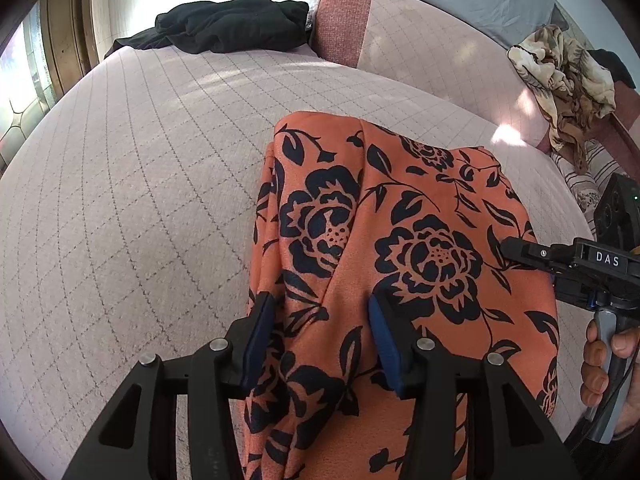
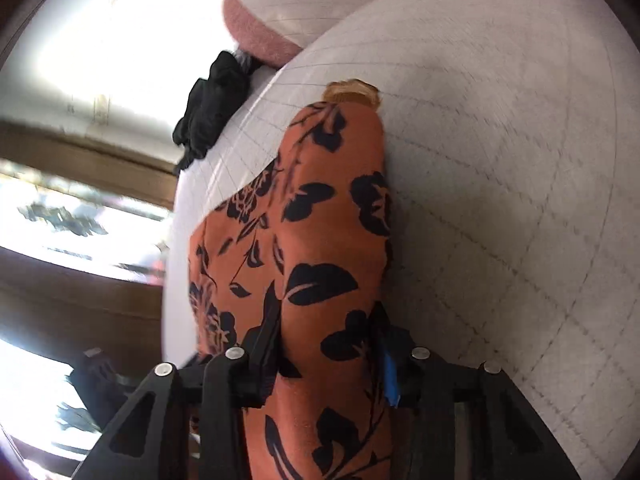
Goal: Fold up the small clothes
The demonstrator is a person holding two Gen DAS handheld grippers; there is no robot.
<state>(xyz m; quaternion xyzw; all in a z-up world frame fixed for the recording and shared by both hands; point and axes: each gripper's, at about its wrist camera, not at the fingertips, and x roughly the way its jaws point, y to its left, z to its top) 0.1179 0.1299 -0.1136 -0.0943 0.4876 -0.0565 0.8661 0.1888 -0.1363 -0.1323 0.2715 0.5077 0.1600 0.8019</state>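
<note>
Now the orange floral garment (image 1: 400, 240) lies bunched on the pink quilted sofa seat (image 1: 140, 200) — we have our left gripper (image 1: 320, 332) and right gripper (image 2: 324, 344) each clamped on a fold of it.

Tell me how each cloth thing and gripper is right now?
Orange flowered cloth: bunched, held at both ends.
Left gripper: shut on the cloth.
Right gripper: shut on the cloth.
Black clothes: crumpled heap.
Tan patterned cloth: crumpled heap.
</note>
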